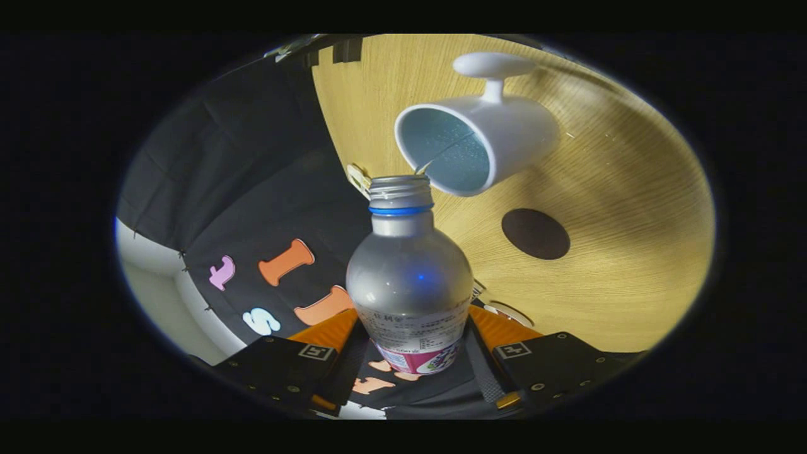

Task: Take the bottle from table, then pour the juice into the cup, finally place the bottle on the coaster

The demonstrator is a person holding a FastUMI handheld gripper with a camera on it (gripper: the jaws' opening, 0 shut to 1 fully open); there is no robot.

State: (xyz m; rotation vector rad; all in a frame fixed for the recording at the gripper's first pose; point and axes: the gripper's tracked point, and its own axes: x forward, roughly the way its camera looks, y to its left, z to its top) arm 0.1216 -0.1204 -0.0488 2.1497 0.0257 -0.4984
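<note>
My gripper is shut on a silver bottle with a blue neck ring and an open threaded mouth; both fingers press on its lower body. The whole view is rolled over, so the bottle is tipped on its side. Its mouth sits right at the rim of a white cup with a pale blue inside and a handle. A thin thread of liquid runs from the mouth into the cup. A dark round coaster lies on the wooden table, beside the cup and beyond the bottle's shoulder.
The table's edge runs close behind the bottle's mouth, with the booth's black cloth wall past it. A small pale clip sits at that edge. A white wall or floor patch shows below the cloth.
</note>
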